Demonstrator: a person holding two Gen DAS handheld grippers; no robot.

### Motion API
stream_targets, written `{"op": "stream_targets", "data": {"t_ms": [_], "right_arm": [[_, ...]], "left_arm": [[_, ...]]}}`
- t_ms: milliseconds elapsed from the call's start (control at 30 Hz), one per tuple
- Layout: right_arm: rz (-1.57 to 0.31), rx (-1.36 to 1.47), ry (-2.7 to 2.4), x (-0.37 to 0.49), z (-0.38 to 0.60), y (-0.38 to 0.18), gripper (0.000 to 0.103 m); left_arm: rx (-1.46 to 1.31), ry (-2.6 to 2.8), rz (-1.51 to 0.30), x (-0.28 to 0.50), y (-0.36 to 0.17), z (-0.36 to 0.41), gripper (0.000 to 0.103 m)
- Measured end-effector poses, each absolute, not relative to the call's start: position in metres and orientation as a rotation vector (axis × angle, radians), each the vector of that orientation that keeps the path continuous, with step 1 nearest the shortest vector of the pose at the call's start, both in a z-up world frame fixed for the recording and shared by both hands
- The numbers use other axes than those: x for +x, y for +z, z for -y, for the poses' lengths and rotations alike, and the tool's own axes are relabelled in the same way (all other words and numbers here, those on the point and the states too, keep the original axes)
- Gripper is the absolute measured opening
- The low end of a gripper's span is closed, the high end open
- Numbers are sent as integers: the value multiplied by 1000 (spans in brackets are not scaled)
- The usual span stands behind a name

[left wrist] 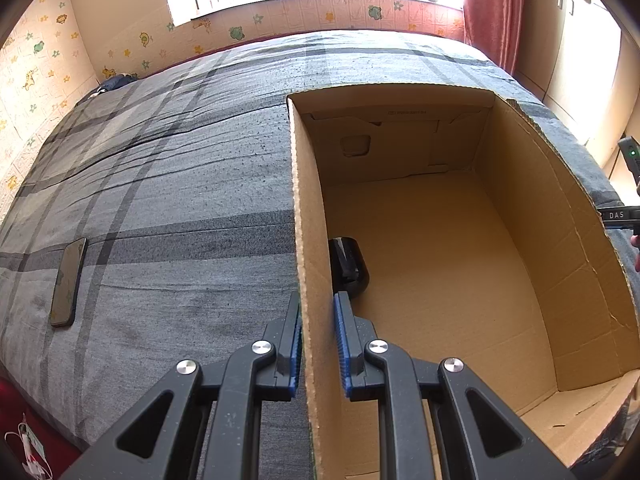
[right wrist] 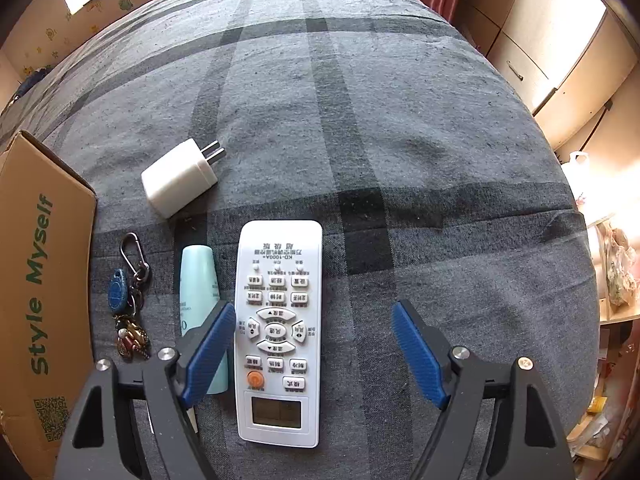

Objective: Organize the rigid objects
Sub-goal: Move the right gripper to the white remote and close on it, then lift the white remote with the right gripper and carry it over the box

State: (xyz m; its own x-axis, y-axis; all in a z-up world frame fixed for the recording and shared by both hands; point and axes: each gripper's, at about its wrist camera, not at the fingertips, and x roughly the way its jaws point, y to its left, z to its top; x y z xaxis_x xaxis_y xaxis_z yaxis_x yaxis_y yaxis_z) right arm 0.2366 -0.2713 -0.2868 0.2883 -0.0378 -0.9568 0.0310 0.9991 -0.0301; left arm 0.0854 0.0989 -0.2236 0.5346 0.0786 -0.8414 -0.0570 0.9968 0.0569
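Note:
An open cardboard box (left wrist: 400, 94) lies on a grey plaid bed cover (left wrist: 180, 184). My left gripper (left wrist: 318, 298) is shut on the box's left wall, one blue pad outside and one inside. A black rounded object (left wrist: 348, 266) rests on the box floor just beyond the inner pad. In the right wrist view my right gripper (right wrist: 314, 308) hangs open over a white remote control (right wrist: 280, 332). Its left pad sits beside the remote's left edge, and its right pad stands well clear over bare cloth. Neither pad presses on the remote.
Left of the remote lie a pale teal tube (right wrist: 198, 280), a bunch of keys (right wrist: 128, 300) and a white plug charger (right wrist: 180, 178). The box's outer side (right wrist: 40, 280) borders them. A phone (left wrist: 68, 282) lies on the bed left of the box.

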Motion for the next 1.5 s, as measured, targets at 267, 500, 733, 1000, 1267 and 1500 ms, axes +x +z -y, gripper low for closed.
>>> {"op": "stream_targets", "data": {"t_ms": [267,500,733,1000,1267,1500], "right_arm": [[-1301,11,-14,249,267,-294,75],[-1332,-25,-14,248,260,-305,76],[-1326,-73,-25,247,255,-311,75],[-1306,-69,-18,242,258,-316,73],[-1291,-44,-37,227,255,-314,62],[-1284,-20,-28,213,252,-310,49]], "left_arm": [[29,83,-1005,86,-224,-98,17],[29,83,-1006,86,-223,-98,17],[31,84,-1006,86,-223,-98,17],[30,84,-1006,86,-223,-98,17],[32,84,-1007,86,-223,-98,17],[33,84,-1006,86,-223,-98,17]]}}
